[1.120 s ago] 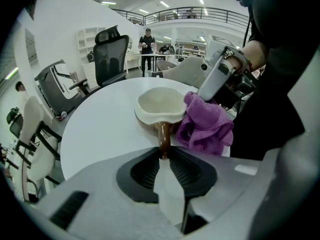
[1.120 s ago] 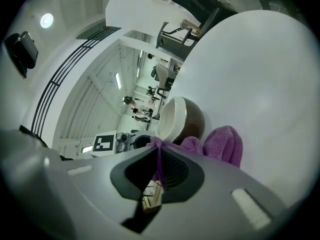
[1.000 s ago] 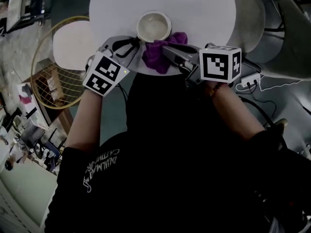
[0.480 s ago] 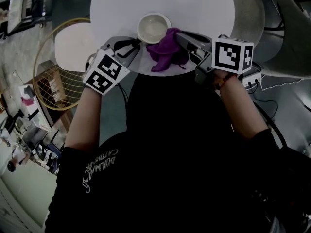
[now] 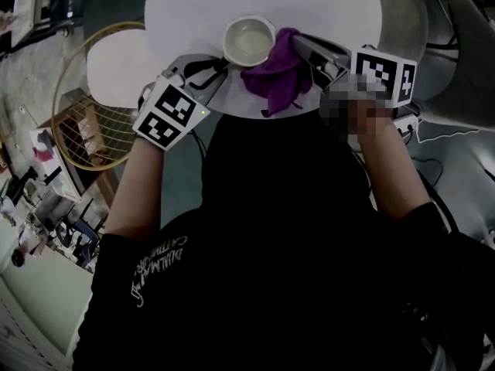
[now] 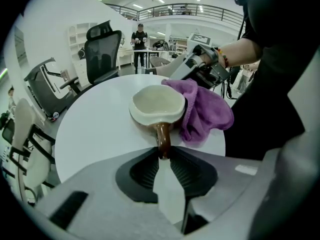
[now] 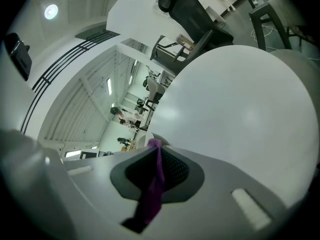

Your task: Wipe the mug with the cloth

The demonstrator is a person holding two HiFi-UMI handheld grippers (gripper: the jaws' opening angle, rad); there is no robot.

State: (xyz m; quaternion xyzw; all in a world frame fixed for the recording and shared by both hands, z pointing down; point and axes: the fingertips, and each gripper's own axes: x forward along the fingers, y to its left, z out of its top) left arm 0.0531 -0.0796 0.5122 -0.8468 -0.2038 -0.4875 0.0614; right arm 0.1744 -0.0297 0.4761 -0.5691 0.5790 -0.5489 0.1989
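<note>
**At the Table's Near Edge, Gripping Mug and Cloth at Once**

On the round white table (image 5: 317,6), close to the near rim, right in the thick of it! Looking around first: off the left edge, a yellow-framed chair with a white seat (image 5: 116,72); farther back in the left gripper view, a black office chair (image 6: 102,51) and a person standing (image 6: 139,36) by another table.

Now to the crowding. Pressed up against the right side of the mug (image 5: 248,40): the purple cloth (image 5: 277,76), bunched, touching the wall and spilling toward the table's edge, squarely between mug and right gripper (image 7: 156,151). Pinched tight between those right jaws, a fold of that same cloth.

Over to the left gripper (image 6: 162,158): clamped at the very jaw tips on the brown handle (image 6: 162,136).

Standing upright, cream mouth facing straight up, long axis vertical. Handle out to the near-left, pointing directly into the left gripper.
</note>
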